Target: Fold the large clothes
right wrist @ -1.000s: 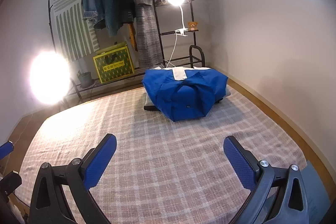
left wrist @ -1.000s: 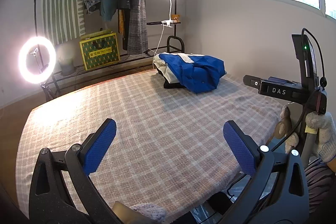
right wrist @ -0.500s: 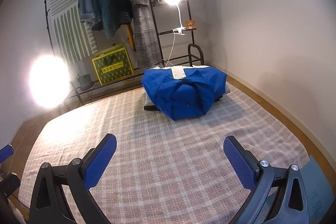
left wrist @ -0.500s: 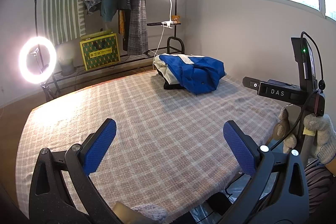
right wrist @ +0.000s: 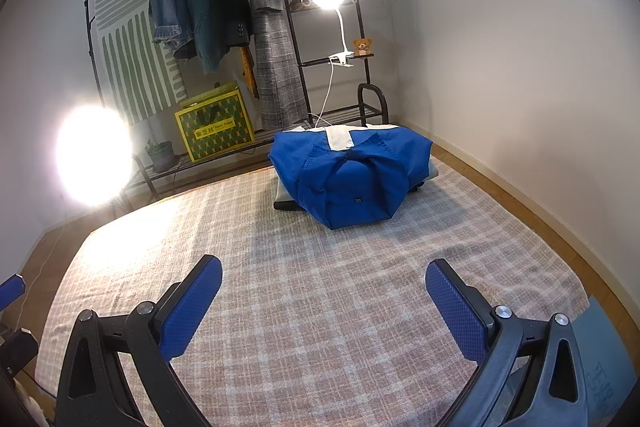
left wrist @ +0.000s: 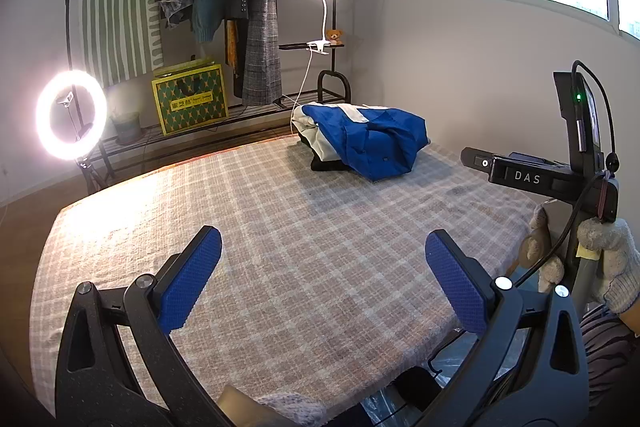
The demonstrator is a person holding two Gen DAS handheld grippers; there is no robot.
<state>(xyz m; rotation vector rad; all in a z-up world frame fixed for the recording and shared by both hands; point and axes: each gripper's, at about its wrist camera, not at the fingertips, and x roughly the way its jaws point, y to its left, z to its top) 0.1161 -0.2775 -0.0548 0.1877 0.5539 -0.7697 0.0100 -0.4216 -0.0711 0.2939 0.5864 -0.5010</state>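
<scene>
Little has changed over the last second: the left gripper (left wrist: 323, 279) and right gripper (right wrist: 323, 303) still hover wide open and empty, the folded blue garment (right wrist: 352, 175) resting untouched on the table (right wrist: 320, 287), so this fold looks finished.

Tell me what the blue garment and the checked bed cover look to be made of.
Blue garment: likely smooth, matte woven cotton or blend; crisp creases, stitched seams.
Checked bed cover: seemingly coarse woven cotton, matte; visible nubby weave, faded plaid.
</scene>
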